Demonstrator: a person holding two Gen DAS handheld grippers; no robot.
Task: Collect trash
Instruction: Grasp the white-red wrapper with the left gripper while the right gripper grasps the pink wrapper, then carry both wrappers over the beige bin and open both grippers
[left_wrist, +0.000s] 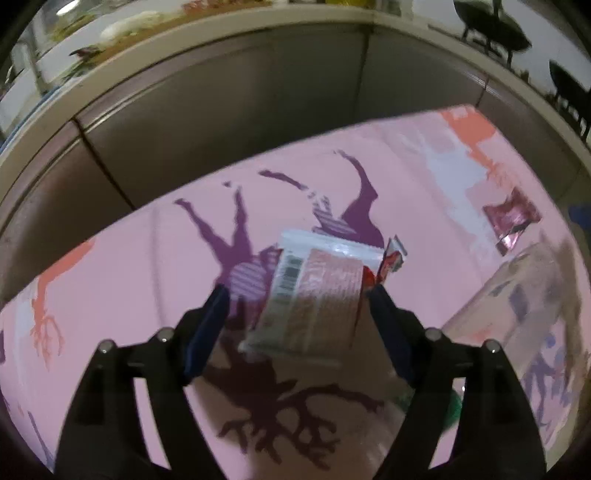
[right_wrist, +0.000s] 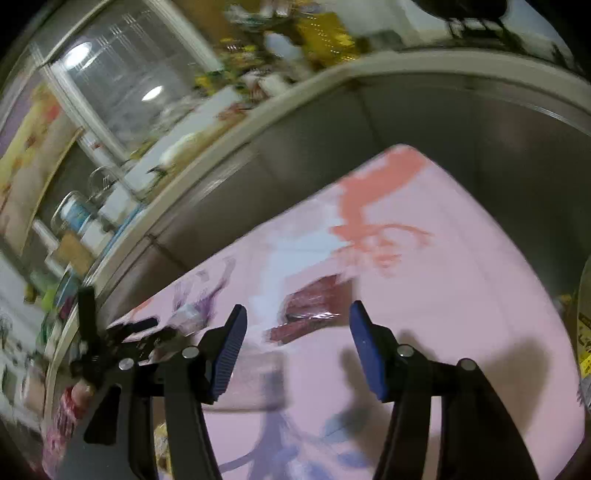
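Left gripper (left_wrist: 297, 291), black-framed with blue pads, stands with its jaws spread wide over a pink tablecloth (left_wrist: 147, 258) printed with purple and coral figures. Between the fingers sits a whitish-pink plastic snack wrapper with a barcode (left_wrist: 314, 295); its right edge is at or against the right pad (left_wrist: 384, 306), while the left pad is clear of it. Whether the wrapper rests on the cloth or hangs free, cannot tell; blurred. Red torn scrap (left_wrist: 389, 258) sticks out at the wrapper's upper right corner. Further right, well apart, a dark red shiny foil wrapper (left_wrist: 511, 218) lies flat on the cloth. Clear plastic bag (left_wrist: 517, 314) occupies the right edge of the left wrist view, purple print showing through it.

Right gripper (right_wrist: 297, 326), same build, is likewise released, jaws wide and nothing between them. Just beyond its fingertips, the dark red shiny foil wrapper (right_wrist: 310, 310) lies on the cloth, heavily blurred. Grey partition wall (right_wrist: 295, 155) with a pale top ledge runs behind the table.
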